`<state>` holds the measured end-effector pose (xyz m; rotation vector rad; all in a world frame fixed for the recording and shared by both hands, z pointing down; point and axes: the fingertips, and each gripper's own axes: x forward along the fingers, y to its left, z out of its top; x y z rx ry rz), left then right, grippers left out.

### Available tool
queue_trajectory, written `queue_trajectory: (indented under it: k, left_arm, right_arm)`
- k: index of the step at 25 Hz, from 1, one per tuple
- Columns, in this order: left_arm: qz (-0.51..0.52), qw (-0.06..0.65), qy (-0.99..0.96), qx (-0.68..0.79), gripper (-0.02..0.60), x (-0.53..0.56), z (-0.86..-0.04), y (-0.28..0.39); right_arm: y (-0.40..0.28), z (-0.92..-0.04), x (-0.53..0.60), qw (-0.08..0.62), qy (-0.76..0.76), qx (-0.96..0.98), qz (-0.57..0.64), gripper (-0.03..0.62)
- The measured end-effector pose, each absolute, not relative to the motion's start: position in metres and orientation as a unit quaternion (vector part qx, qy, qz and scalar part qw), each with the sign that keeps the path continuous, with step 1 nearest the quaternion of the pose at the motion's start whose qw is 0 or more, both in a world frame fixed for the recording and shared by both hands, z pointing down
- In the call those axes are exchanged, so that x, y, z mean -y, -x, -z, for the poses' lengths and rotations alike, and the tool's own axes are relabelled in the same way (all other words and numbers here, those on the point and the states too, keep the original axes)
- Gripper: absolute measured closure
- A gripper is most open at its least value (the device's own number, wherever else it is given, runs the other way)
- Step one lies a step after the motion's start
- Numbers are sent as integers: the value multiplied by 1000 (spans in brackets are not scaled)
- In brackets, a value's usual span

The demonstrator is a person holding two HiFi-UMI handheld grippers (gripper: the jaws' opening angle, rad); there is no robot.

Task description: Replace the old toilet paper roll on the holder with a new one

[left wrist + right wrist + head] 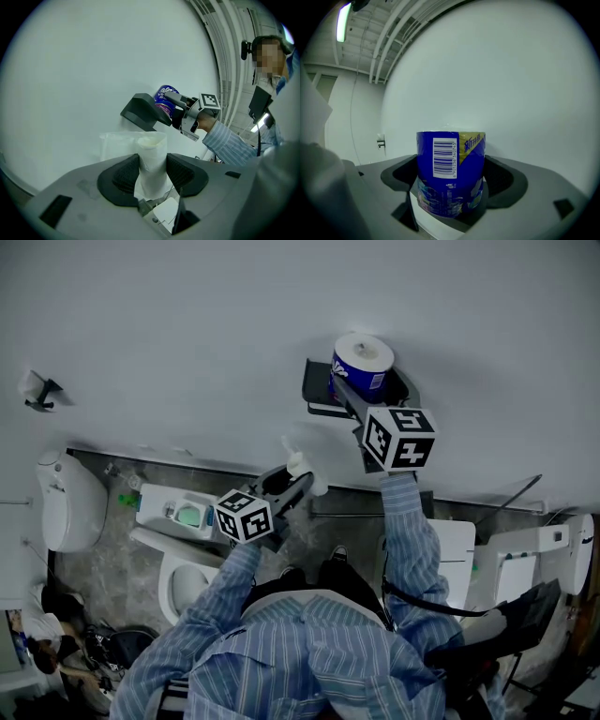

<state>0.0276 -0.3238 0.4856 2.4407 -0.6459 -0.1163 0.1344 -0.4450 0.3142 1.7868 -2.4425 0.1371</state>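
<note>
Head view, new roll [363,360]: stood on end on the middle of the holder [317,390] top, against the wall [187,324]. Its long axis is upright, the open core end is turned up, and it is wrapped in blue.
Head view, right gripper [345,390]: the jaws are spread wide around the roll's foot, and the fingertips are partly hidden by the roll.
Head view, old roll [305,468]: pinched in the left gripper [295,482], apart from the holder. The toilet [178,577] is seen past it.
Left gripper view, old roll [152,157]: a thin white remnant with its axis upright, squeezed between both pads. Its lower end is hidden by the jaws.
Left gripper view, holder [143,112]: seen beyond the old roll, its far end covered by the right gripper.
Right gripper view, new roll [450,173]: held upright between wide jaws, the pads set just beside its sides and the barcode turned to the camera. The holder is hidden beneath it.
</note>
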Motion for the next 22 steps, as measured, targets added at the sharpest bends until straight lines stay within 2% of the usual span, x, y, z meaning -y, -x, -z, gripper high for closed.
queue_trajectory:
  k: [3,8,14,18,22]
  left_arm:
    - [37,297,-923,243,400,316,-487,-29]
    - [37,298,-920,250,400,305,-491,-20]
    - [40,302,-916,260,400,294,-496,-6]
    - [44,298,-918,258,400,288,-491,-4]
    - [46,295,-920,253,400,280,-488,-5]
  right_arm:
    - [-137,-315,441,61,-612,787,-48,178]
    - [-137,-328,448,118,-606,783,-78,160]
    - [-134,-328,449,111,-578,805,-78,157]
    - [-141,-318,437,75,-589,801,-78,157]
    - [-160,-295,410,-26,-595,798,-93,157]
